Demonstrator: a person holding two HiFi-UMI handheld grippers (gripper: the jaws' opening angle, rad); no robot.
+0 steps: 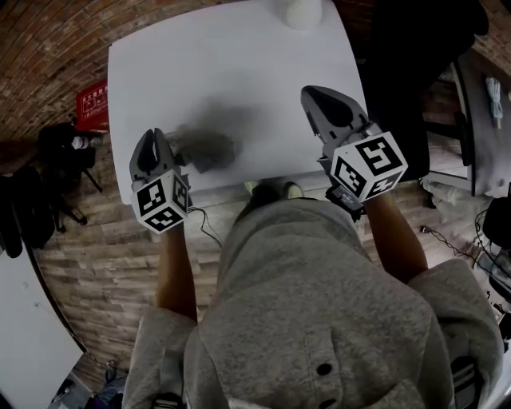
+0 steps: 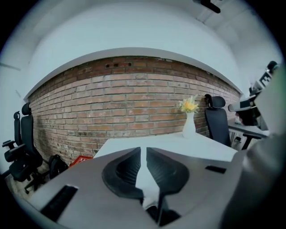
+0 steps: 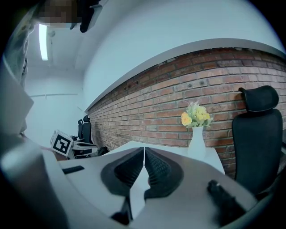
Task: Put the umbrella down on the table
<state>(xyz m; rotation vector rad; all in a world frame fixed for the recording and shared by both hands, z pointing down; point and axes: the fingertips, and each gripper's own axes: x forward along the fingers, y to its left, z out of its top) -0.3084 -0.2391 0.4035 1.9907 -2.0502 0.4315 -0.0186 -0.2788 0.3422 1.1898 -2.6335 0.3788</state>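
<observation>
A dark grey folded umbrella (image 1: 206,149), blurred in the head view, lies on the white table (image 1: 239,56) near its front left edge. My left gripper (image 1: 157,133) hangs just left of it, above the table's front corner, its jaws together with nothing between them (image 2: 143,150). My right gripper (image 1: 308,91) is over the table's right front part, well apart from the umbrella, its jaws likewise closed and empty (image 3: 144,148). Neither gripper view shows the umbrella.
A white vase with yellow flowers (image 1: 303,11) (image 2: 189,124) (image 3: 196,136) stands at the table's far edge. A black office chair (image 3: 257,134) stands right of the table, before a brick wall. A red crate (image 1: 93,104) and dark bags (image 1: 60,148) sit on the floor to the left.
</observation>
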